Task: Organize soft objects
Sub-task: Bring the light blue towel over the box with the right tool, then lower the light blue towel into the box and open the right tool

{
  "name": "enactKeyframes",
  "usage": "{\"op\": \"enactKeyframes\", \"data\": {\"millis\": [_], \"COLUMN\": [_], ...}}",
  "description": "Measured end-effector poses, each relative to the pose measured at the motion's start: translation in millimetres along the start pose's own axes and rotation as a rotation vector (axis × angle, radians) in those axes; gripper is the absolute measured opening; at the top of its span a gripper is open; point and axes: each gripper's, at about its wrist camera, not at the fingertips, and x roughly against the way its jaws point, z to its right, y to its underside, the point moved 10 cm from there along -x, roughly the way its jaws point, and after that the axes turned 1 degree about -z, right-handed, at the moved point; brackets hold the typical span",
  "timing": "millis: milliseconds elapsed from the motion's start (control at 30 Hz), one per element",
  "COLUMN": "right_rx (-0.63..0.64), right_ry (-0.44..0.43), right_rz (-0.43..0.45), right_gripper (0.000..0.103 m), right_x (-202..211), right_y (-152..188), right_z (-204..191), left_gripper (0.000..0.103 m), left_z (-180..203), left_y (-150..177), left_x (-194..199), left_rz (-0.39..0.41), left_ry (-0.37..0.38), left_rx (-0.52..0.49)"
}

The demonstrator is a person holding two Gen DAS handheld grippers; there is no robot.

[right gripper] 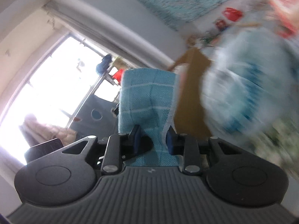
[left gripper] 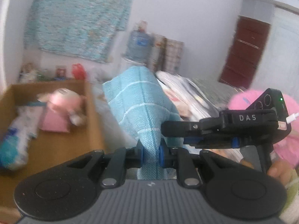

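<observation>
Both tools are on it! Your left tool (left gripper: 151, 154) is pinched tight on the blue towel (left gripper: 138, 100), and your right tool (right gripper: 153, 140) is closed on the same cloth from the other side, so it hangs bunched in the air between them. Keep the two grips level and swing it together toward the cardboard box (left gripper: 87, 115) on your left, where the pink plush toy (left gripper: 63, 102) already lies. The towel looks light blue, woven, crossed by thin white lines, folded thick and creased at the pinch.
</observation>
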Motion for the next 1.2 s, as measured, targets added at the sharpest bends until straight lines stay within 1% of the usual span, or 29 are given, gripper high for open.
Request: {"op": "enactKeyframes", "data": {"millis": [67, 133, 167, 233, 367, 467, 600, 700, 733, 833, 867, 967, 1000, 1033, 1067, 1100, 1200], "right_rx": [0.029, 0.052, 0.078, 0.101, 0.179, 0.226, 0.186, 0.17, 0.167, 0.161, 0.161, 0.155, 0.156, 0.154, 0.151, 0.146, 0.133], "right_ry": [-0.01, -0.002, 0.022, 0.066, 0.189, 0.243, 0.219, 0.211, 0.208, 0.2, 0.197, 0.185, 0.18, 0.176, 0.17, 0.163, 0.145], "right_rz": [-0.032, -0.076, -0.095, -0.123, -0.2, -0.213, -0.207, -0.186, -0.179, -0.156, -0.15, -0.135, -0.132, -0.128, -0.125, -0.123, -0.116], "right_gripper": [0.028, 0.029, 0.029, 0.029, 0.03, 0.032, 0.032, 0.034, 0.035, 0.04, 0.041, 0.042, 0.042, 0.044, 0.045, 0.046, 0.048], "right_x": [-32, -69, -91, -121, -185, -211, -217, -209, -205, -195, -192, -184, -181, -178, -176, -174, -165], "right_y": [-20, -38, -48, -60, -73, -77, -79, -84, -87, -93, -95, -98, -99, -98, -99, -99, -99], "right_z": [-13, -23, -27, -30, -22, -13, 3, 11, 17, 20, 21, 21, 20, 20, 19, 18, 17], "left_gripper": [0.017, 0.017, 0.017, 0.017, 0.017, 0.017, 0.017, 0.017, 0.017, 0.023, 0.024, 0.03, 0.035, 0.038, 0.046, 0.051, 0.056], "left_z": [-25, -55, -72, -104, -165, -200, -228, -240, -242, -248, -248, -249, -247, -245, -243, -241, -232], "left_y": [-20, -38, -44, -52, -45, -27, -5, 8, 11, 25, 27, 28, 27, 25, 23, 20, 14], "left_x": [5, 3, -1, -12, -45, -73, -100, -105, -106, -104, -105, -104, -103, -102, -100, -100, -91], "left_rz": [0.015, 0.016, 0.01, -0.004, -0.077, -0.167, -0.29, -0.391, -0.42, -0.499, -0.519, -0.54, -0.545, -0.545, -0.539, -0.531, -0.518], "left_ry": [-0.031, -0.062, -0.073, -0.08, -0.099, -0.143, -0.212, -0.298, -0.317, -0.385, -0.396, -0.445, -0.457, -0.461, -0.47, -0.485, -0.503], "left_rx": [0.028, 0.075, 0.113, 0.202, 0.356, 0.437, 0.483, 0.468, 0.462, 0.452, 0.449, 0.422, 0.422, 0.422, 0.414, 0.403, 0.397]}}
